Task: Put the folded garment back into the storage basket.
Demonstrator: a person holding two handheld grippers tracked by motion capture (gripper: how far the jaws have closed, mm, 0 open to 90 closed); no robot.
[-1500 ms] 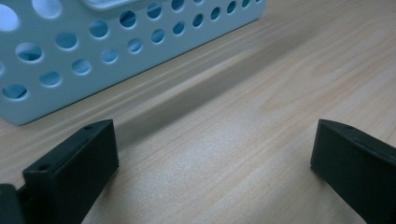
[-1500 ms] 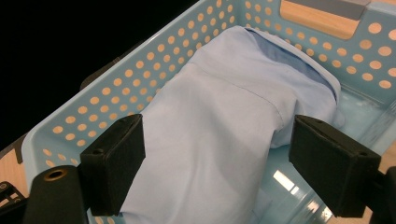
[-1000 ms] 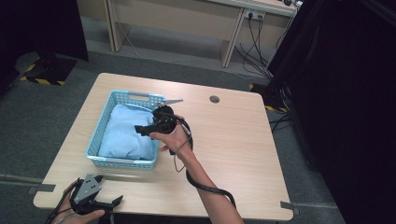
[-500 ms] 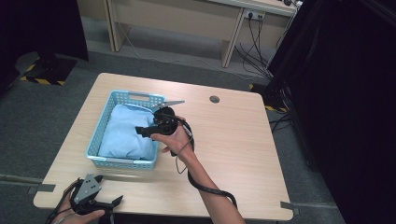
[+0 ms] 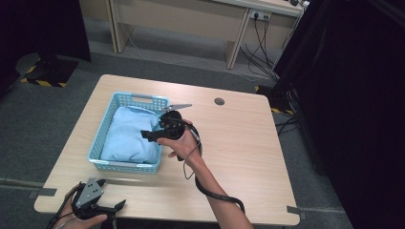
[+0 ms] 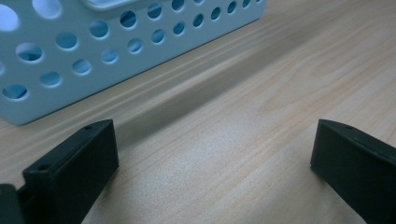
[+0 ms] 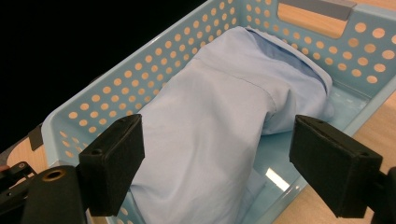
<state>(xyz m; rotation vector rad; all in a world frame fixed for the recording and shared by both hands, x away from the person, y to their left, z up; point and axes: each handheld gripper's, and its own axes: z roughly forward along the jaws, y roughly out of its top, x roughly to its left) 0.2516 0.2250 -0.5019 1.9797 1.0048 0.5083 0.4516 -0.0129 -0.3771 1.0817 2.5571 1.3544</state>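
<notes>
High view: light-blue folded shirt [image 5: 128, 136] inside perforated blue basket [image 5: 142, 98] on table [image 5: 239, 143].

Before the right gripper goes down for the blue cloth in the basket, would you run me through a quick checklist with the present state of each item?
1. Right gripper open: ok, jaws wide apart in the right gripper view.
2. Right gripper over the light blue cloth: ok, cloth lies between and below the jaws.
3. Jaws empty: ok, nothing held.
4. Cloth fully inside the blue basket: ok, nothing hangs over the rim.
5. Left gripper out of the way: ok, open and low at the near table edge, apart from the basket.
6. Basket will stay put when the cloth lifts: cannot tell.
</notes>
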